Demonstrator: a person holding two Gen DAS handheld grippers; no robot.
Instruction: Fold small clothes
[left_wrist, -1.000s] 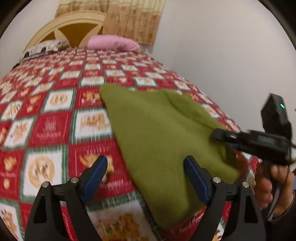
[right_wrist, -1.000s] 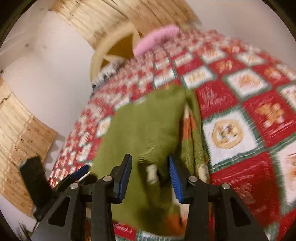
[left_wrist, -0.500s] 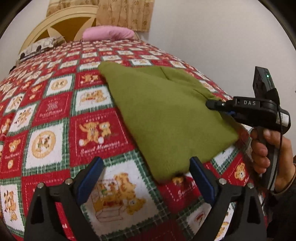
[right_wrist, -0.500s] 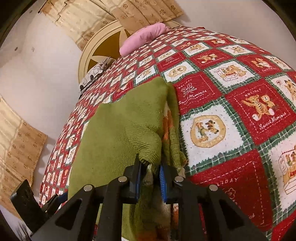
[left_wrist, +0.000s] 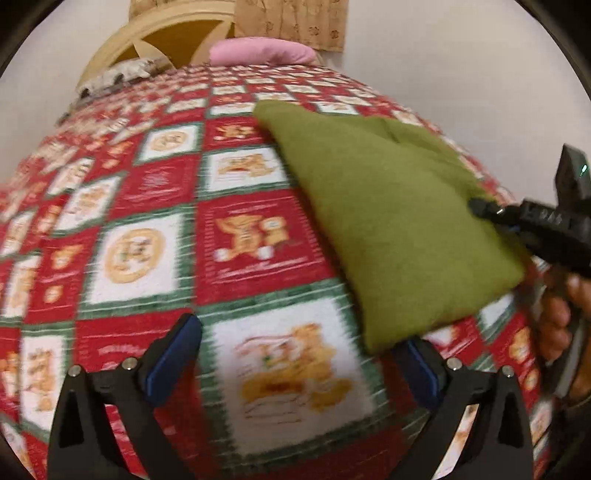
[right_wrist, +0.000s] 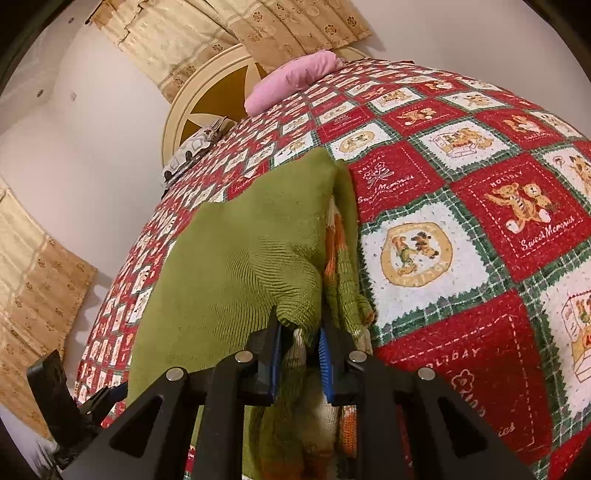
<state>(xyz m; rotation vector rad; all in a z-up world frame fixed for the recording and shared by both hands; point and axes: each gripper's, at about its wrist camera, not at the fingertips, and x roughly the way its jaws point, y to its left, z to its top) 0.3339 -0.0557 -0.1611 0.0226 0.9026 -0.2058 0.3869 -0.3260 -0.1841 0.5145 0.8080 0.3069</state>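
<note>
A small green knit sweater (left_wrist: 391, 221) lies folded on the red and white patchwork bedspread (left_wrist: 240, 240). In the right wrist view the sweater (right_wrist: 243, 266) shows orange and cream stripes along its folded edge. My right gripper (right_wrist: 300, 343) is shut on the sweater's near edge; it also shows in the left wrist view (left_wrist: 484, 208) at the sweater's right side. My left gripper (left_wrist: 295, 354) is open and empty, just off the sweater's near corner, above the bedspread.
A pink pillow (left_wrist: 262, 51) and a patterned pillow (left_wrist: 122, 74) lie at the bed's head by a cream headboard (left_wrist: 173, 33). A white wall (left_wrist: 461, 66) runs along the bed's right side. Beige curtains (right_wrist: 37, 295) hang on the wall.
My right gripper closed on the sweater's edge. My left gripper drew back and left, off the sweater, staying open.
</note>
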